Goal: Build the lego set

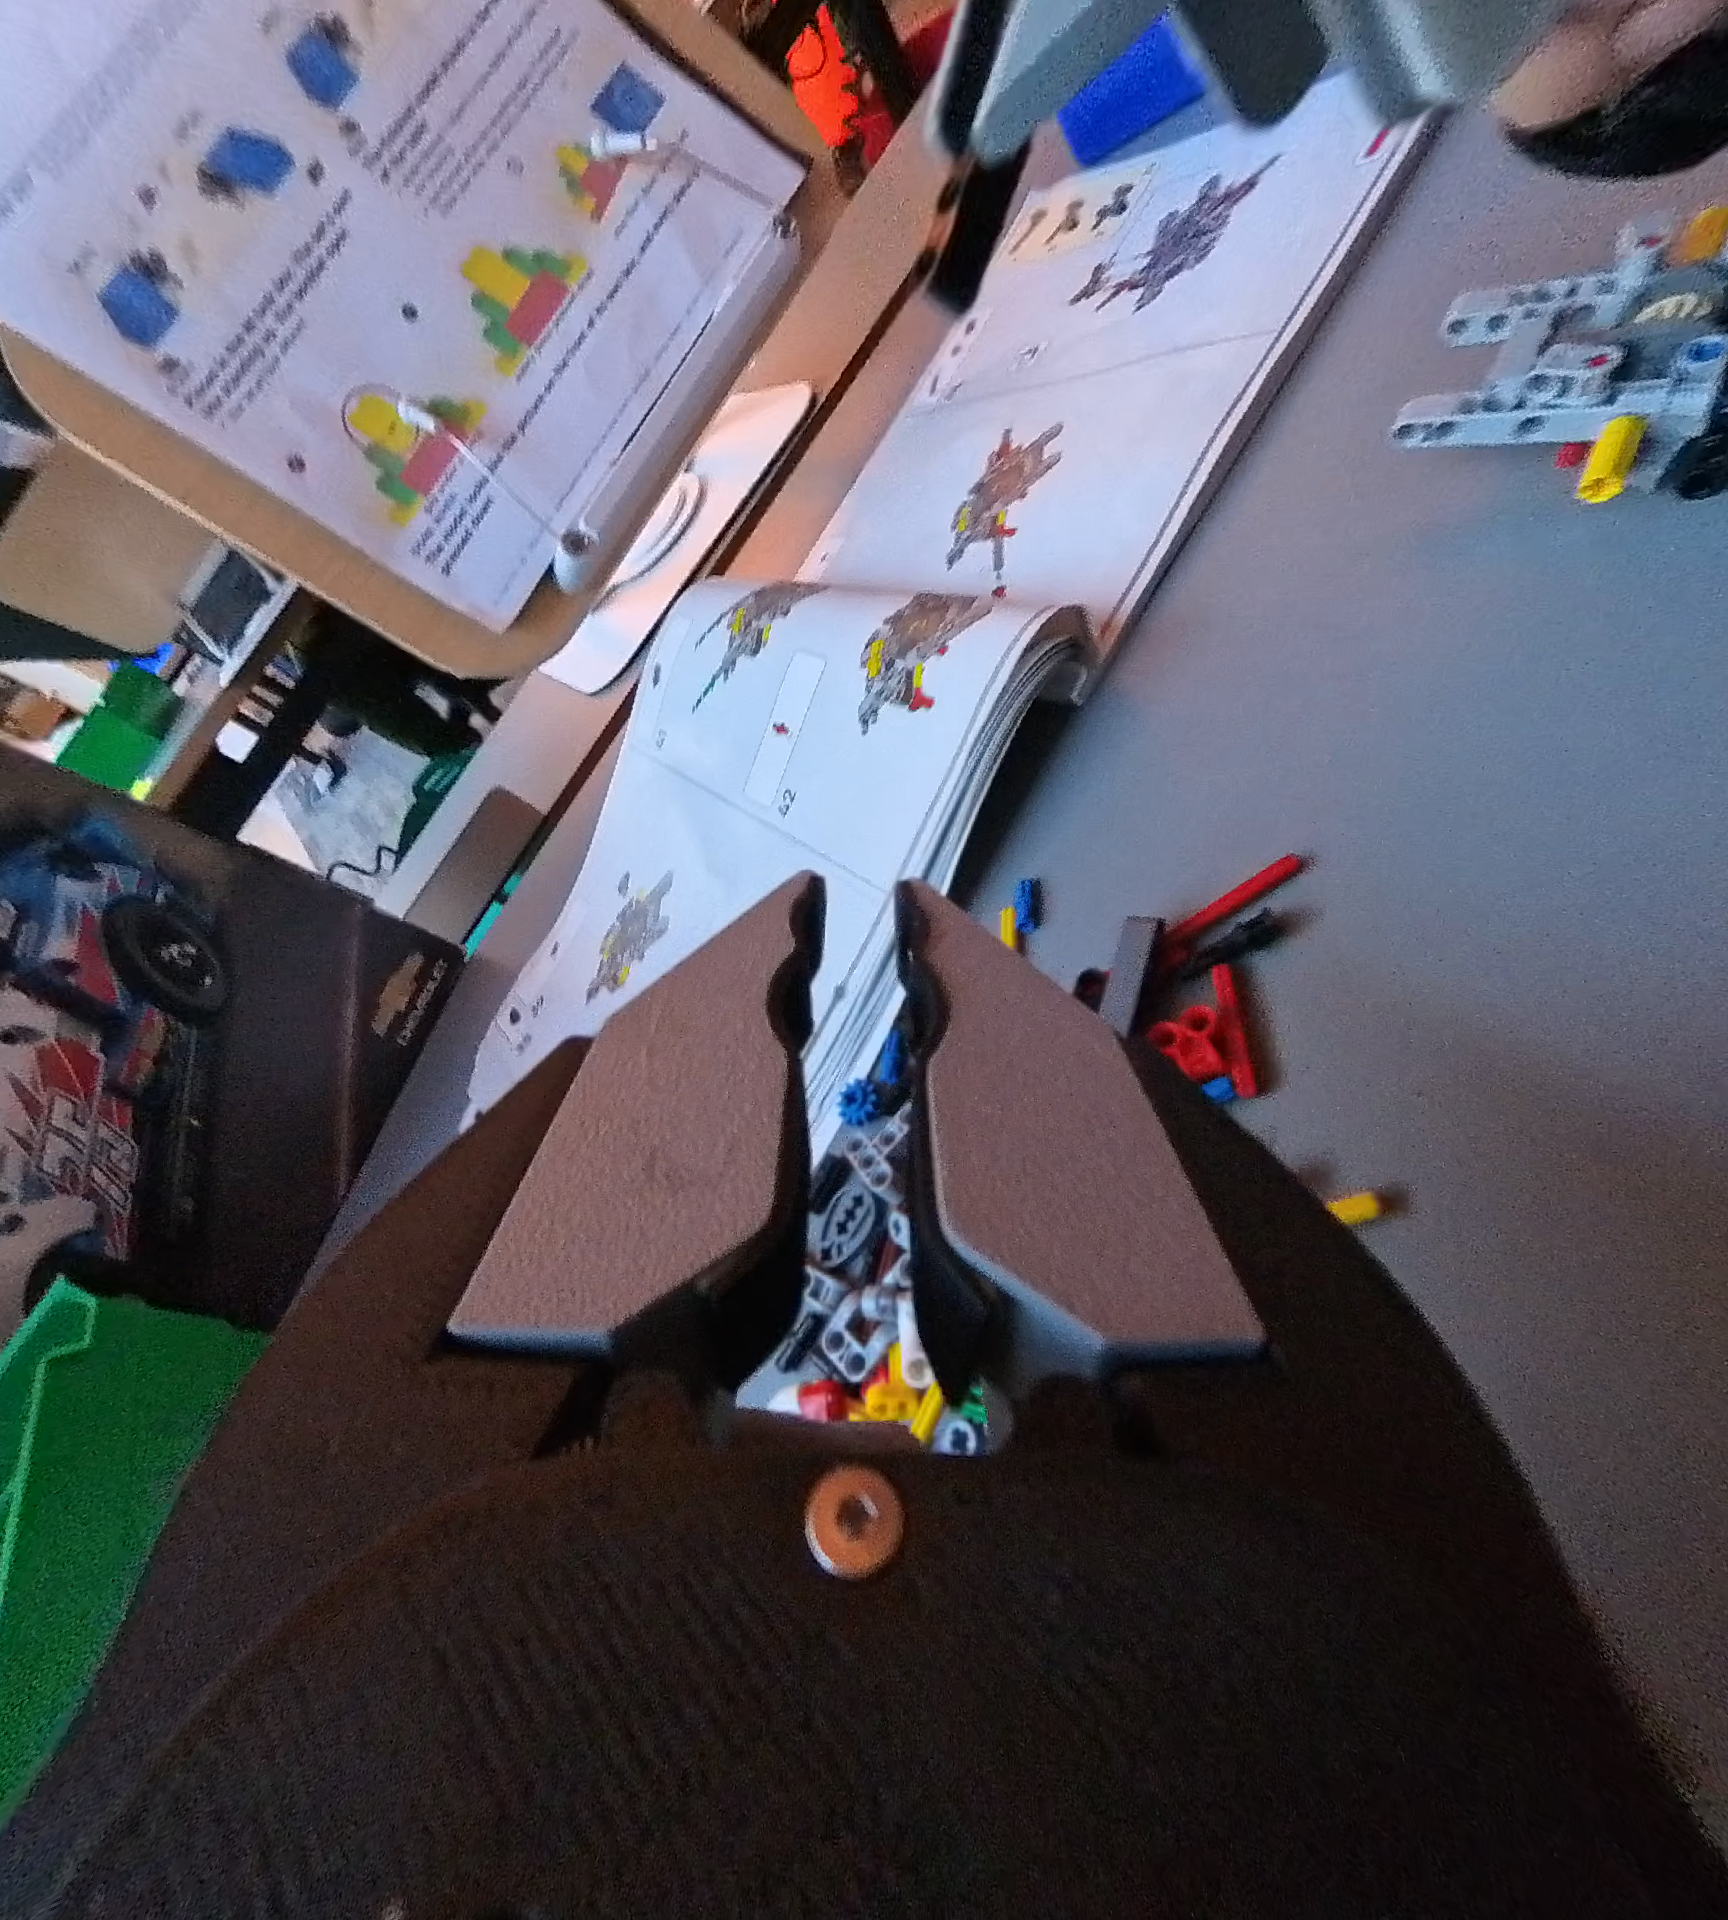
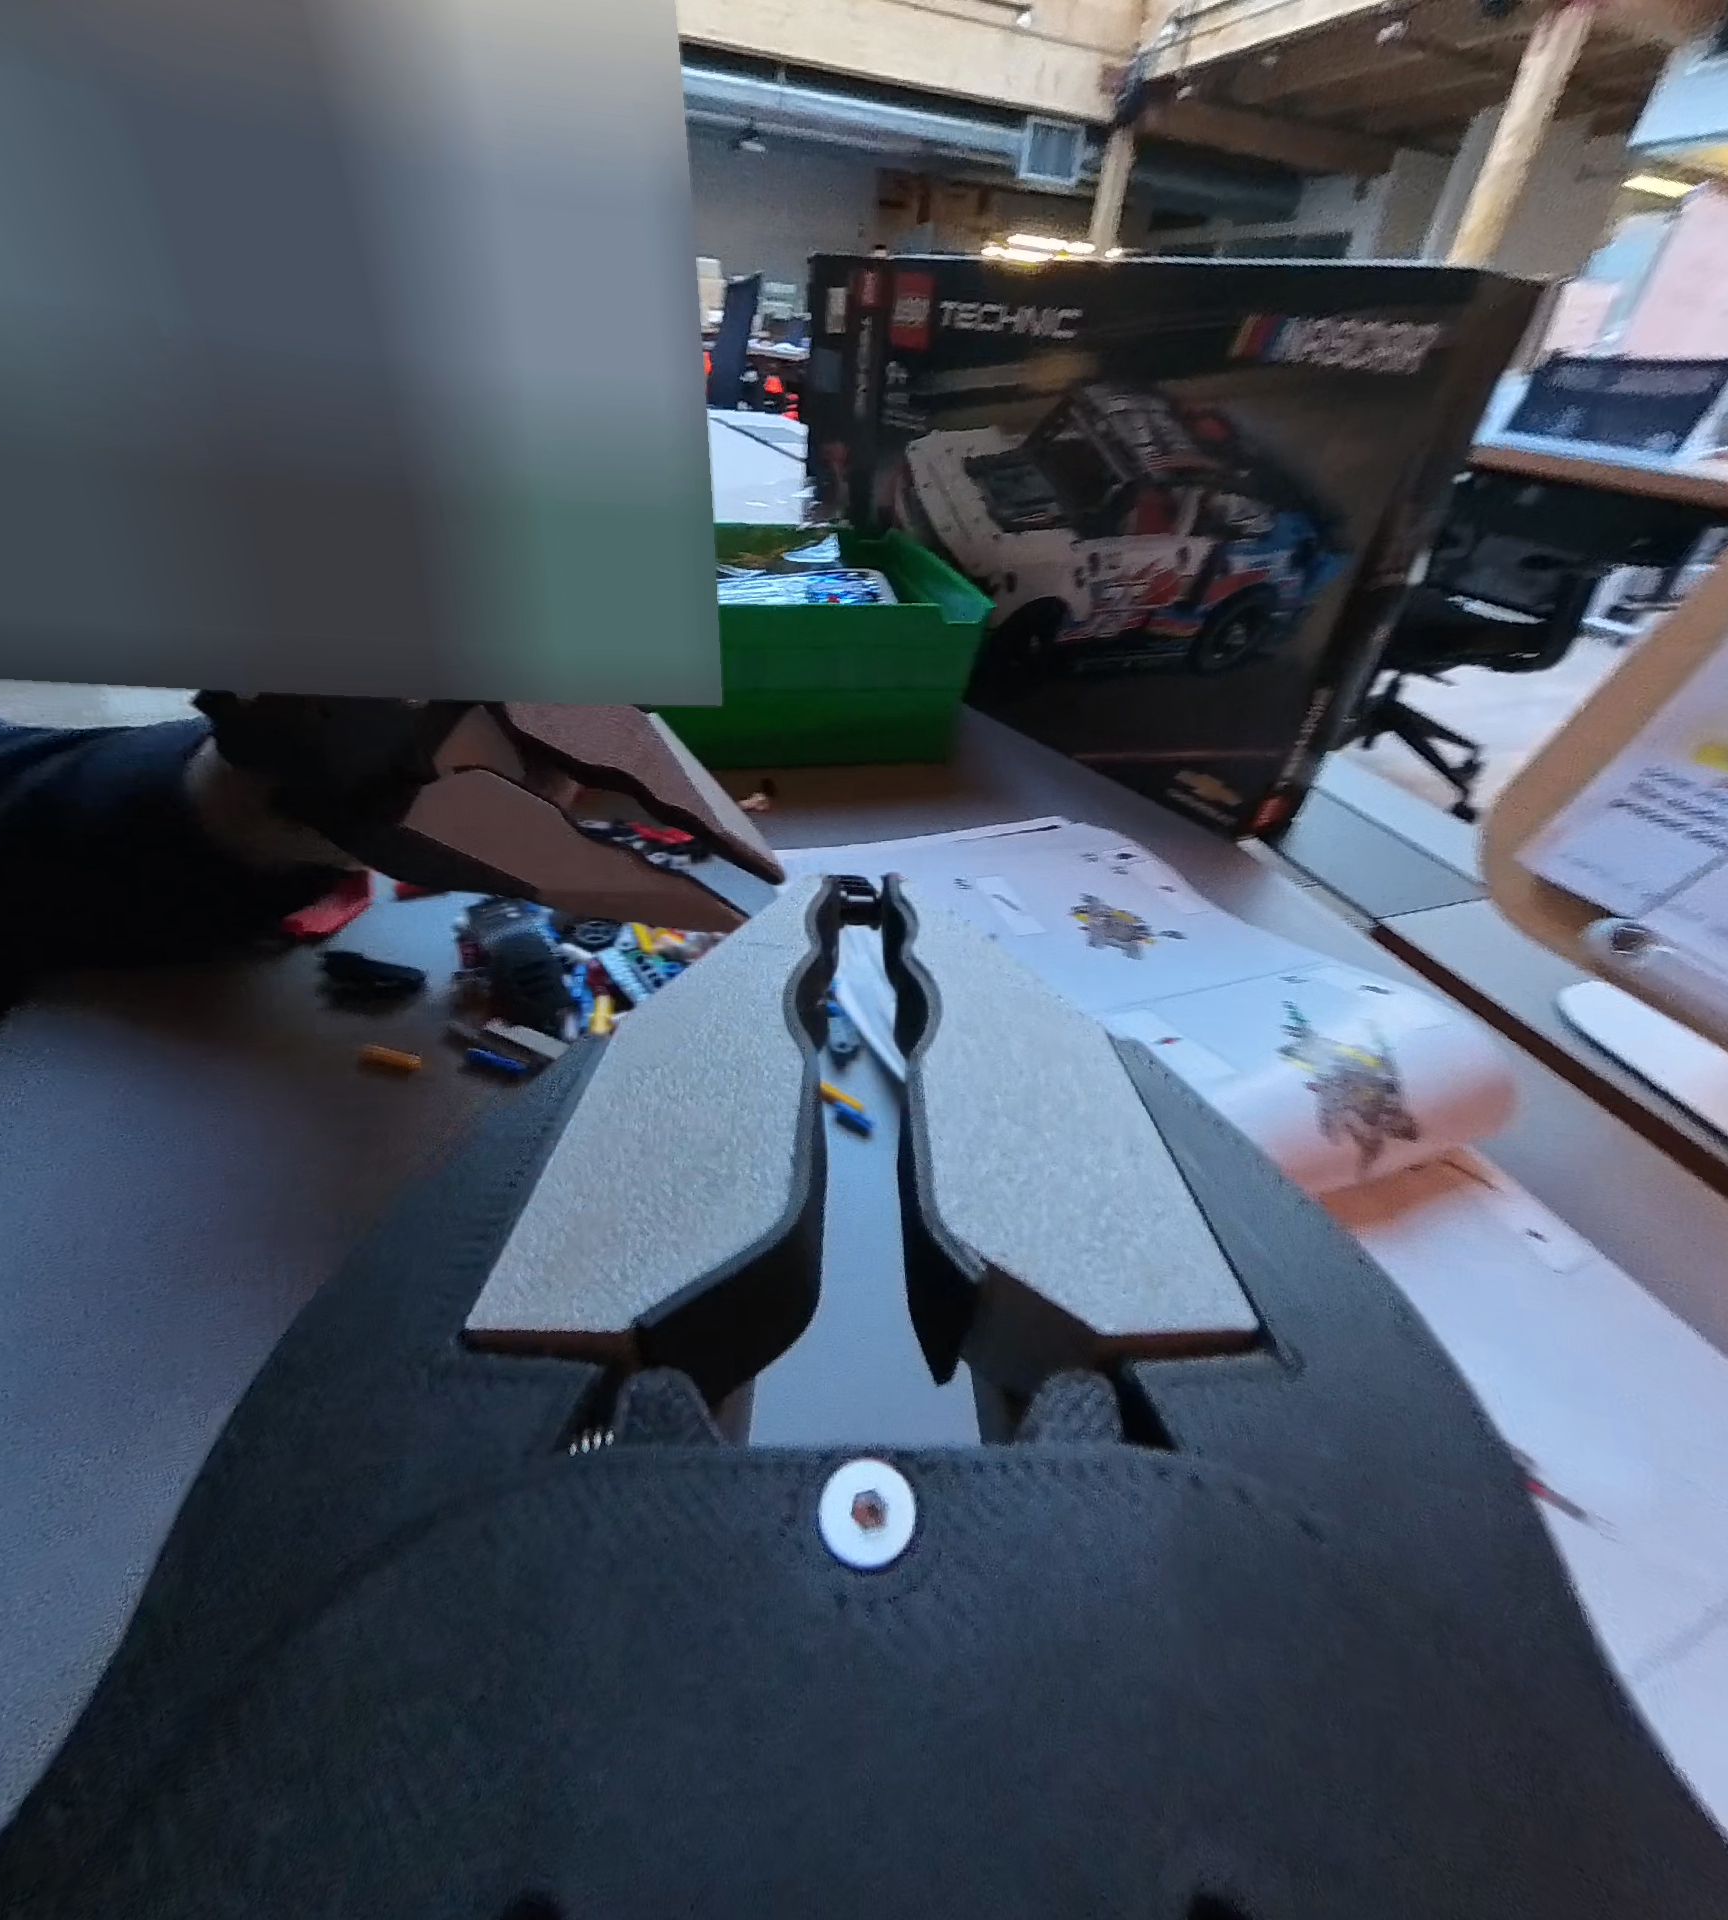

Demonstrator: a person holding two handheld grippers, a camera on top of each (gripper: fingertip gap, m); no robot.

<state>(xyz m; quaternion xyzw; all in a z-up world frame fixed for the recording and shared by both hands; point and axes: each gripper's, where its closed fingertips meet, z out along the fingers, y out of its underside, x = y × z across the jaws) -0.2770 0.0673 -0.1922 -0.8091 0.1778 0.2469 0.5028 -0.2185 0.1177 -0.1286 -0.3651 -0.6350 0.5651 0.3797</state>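
Observation:
My left gripper (image 1: pixel 858 896) has brown fingers that stand a little apart with nothing between the tips. It hovers over the edge of an open instruction booklet (image 1: pixel 839 727) and a pile of small building parts (image 1: pixel 870 1299). It also shows in the right wrist view (image 2: pixel 751 902), above the parts pile (image 2: pixel 548 966), with its jaws apart and empty. My right gripper (image 2: pixel 858 891) has grey fingers shut on a small black piece (image 2: pixel 855 896) at their tips, held above the booklet (image 2: pixel 1151 935). Its grey body shows at the top of the left wrist view (image 1: pixel 1151 62).
A partly built grey model (image 1: pixel 1618 353) lies on the grey table (image 1: pixel 1462 1039). Loose red and black parts (image 1: pixel 1213 997) lie beside the booklet. A dark box picturing a car (image 2: pixel 1151 499) and a green bin (image 2: pixel 839 665) stand behind. A board with a printed sheet (image 2: pixel 1670 779) leans at the right. Tip to tip, the grippers are about 11 cm apart.

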